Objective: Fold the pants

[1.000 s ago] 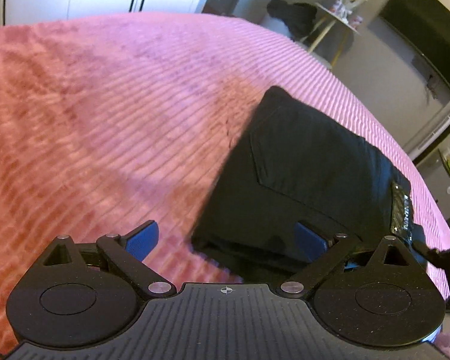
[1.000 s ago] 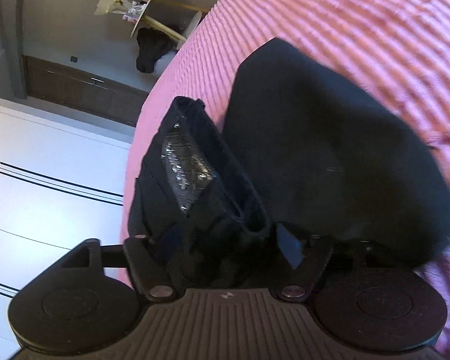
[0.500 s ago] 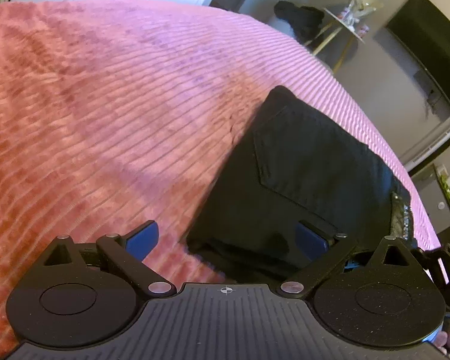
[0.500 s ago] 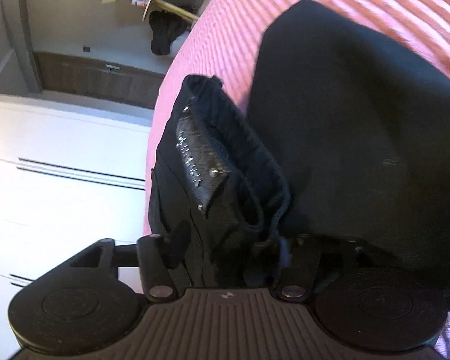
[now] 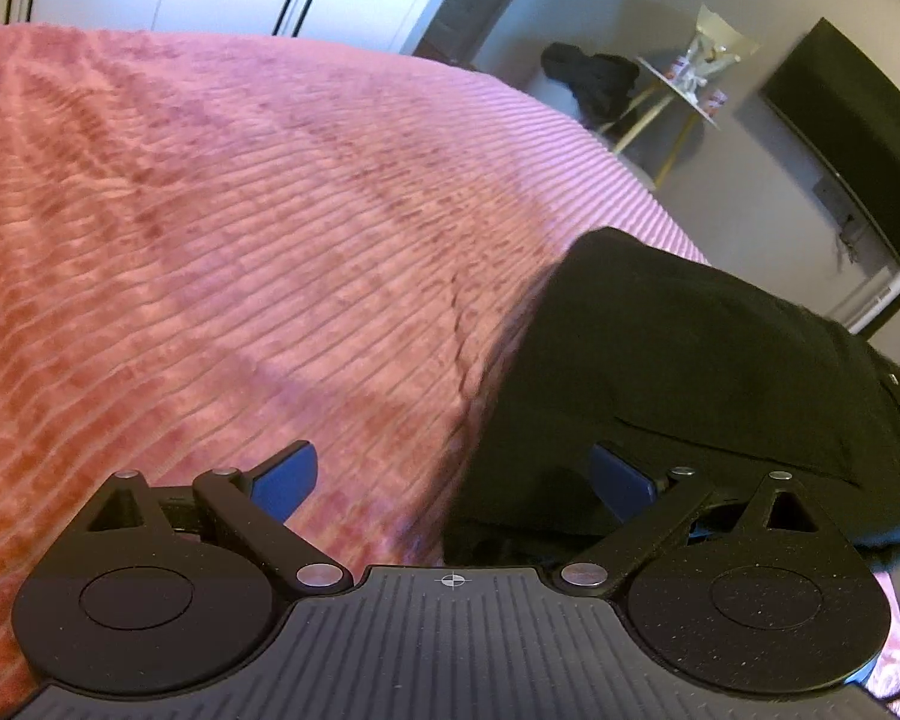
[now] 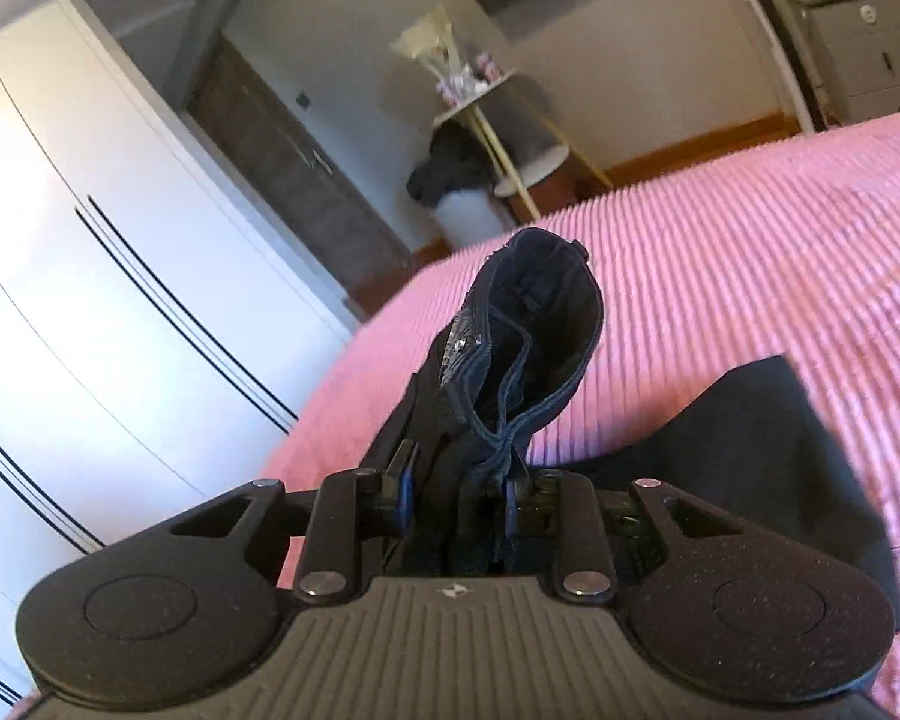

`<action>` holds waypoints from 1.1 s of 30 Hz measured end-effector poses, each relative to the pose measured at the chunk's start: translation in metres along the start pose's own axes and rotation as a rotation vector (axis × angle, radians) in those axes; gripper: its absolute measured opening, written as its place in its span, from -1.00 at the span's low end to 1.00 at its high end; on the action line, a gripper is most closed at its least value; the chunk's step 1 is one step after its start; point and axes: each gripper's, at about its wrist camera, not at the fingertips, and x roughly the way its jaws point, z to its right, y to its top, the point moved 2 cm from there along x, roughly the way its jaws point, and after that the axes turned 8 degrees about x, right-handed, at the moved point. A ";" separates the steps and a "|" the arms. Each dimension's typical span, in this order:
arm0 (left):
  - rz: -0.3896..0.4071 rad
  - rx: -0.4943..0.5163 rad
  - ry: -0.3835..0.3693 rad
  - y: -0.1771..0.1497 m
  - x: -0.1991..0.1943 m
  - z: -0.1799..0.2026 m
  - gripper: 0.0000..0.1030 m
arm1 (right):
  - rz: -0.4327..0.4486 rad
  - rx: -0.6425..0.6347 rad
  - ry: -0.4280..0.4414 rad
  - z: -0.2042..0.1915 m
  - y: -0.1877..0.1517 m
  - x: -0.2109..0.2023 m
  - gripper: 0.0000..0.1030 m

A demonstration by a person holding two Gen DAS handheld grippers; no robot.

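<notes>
The black pants (image 5: 690,372) lie folded on the pink ribbed bedspread (image 5: 240,240), at the right of the left wrist view. My left gripper (image 5: 450,474) is open, its blue right fingertip (image 5: 621,471) over the pants' near edge, the left one over the bedspread. My right gripper (image 6: 459,483) is shut on the pants' waistband (image 6: 528,336), which stands up from the jaws, lifted above the bed. The rest of the pants (image 6: 750,450) hangs to the right below it.
A small round side table (image 6: 480,102) with a wrapped bouquet stands beyond the bed's far edge, dark clothes (image 6: 450,168) heaped under it. White wardrobe doors (image 6: 90,240) run along the left. A dark screen (image 5: 840,138) hangs on the wall.
My right gripper has closed on the waistband, lifted it off the bed and turned upright. My left gripper stayed open and shifted a little; the pants' top layer rose on the right.
</notes>
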 end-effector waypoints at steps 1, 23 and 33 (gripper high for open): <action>0.001 0.000 -0.001 0.000 0.000 0.000 0.94 | 0.017 0.002 -0.014 0.007 -0.001 -0.008 -0.50; -0.070 0.126 -0.005 -0.009 0.008 0.026 0.94 | -0.048 0.193 -0.039 0.107 -0.011 0.008 -0.43; -0.110 0.270 0.052 -0.009 0.010 0.051 0.95 | -0.052 0.180 -0.254 0.143 -0.008 -0.025 0.08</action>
